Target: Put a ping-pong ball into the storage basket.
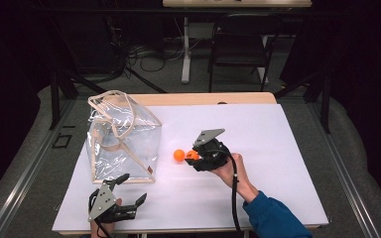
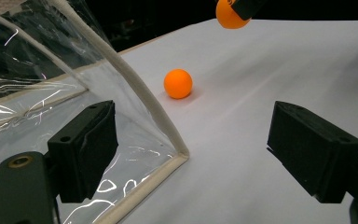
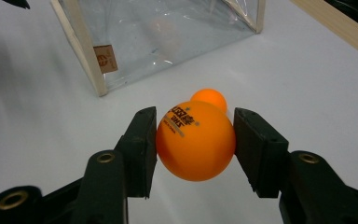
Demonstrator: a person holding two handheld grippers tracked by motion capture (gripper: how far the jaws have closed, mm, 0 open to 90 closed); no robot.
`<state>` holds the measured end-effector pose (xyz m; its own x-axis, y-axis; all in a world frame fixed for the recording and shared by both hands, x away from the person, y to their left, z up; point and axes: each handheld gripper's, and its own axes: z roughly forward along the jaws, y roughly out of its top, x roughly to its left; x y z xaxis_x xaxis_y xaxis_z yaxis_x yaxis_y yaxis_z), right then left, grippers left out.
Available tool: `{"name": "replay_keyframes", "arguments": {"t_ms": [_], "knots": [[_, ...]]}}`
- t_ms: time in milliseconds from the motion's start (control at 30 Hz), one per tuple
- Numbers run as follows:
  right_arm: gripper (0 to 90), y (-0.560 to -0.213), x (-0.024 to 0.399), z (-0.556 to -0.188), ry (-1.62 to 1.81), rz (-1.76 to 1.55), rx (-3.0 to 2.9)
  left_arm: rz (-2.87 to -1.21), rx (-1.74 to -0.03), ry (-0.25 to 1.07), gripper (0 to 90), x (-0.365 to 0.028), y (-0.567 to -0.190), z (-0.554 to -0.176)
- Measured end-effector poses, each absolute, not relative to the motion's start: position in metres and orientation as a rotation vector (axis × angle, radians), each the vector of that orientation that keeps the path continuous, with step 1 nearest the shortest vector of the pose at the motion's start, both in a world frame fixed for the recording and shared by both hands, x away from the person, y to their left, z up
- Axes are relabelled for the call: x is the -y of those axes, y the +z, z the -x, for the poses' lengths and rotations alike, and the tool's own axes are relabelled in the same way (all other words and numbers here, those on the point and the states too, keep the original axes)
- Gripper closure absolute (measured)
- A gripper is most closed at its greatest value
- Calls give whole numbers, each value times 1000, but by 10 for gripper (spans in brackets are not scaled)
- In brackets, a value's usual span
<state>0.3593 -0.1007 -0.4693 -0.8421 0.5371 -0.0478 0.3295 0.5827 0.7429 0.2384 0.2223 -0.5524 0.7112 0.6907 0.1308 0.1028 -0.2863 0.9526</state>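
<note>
**Right claw gripping one of two orange balls beside a clear bag**

A white sheet (image 1: 278, 148) is covering a wooden table (image 1: 203, 98), whose far edge is showing bare beyond it. Grey carpet is lying around the table, and the room behind is sitting dark, with a folding chair (image 1: 238, 47), a white table leg and loose cables on the floor at the far side.

Two orange balls are showing. One ball (image 3: 196, 140), printed with dark lettering, is sitting clamped between the pads of the right gripper (image 3: 196, 144), lifted just off the sheet near the table's middle. The second ball (image 1: 179, 155) is resting on the sheet just left of it, between that gripper and the bag.

One clear bag (image 1: 121, 141) with cream trim and cream handles is standing at the left, a small brown tag on its near right corner.

Two grippers are in play. The left gripper (image 1: 129, 191) is sitting at the near left edge, jaws spread wide and holding nothing, pointing at the bag's near corner.
</note>
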Motion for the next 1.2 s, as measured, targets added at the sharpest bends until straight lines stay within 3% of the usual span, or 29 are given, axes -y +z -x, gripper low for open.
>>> {"name": "replay_keyframes", "arguments": {"t_ms": [1200], "knots": [[509, -437, 64, -386, 1086, -628, -2574, -1798, -623, 642, 158, -222, -553, -240]]}}
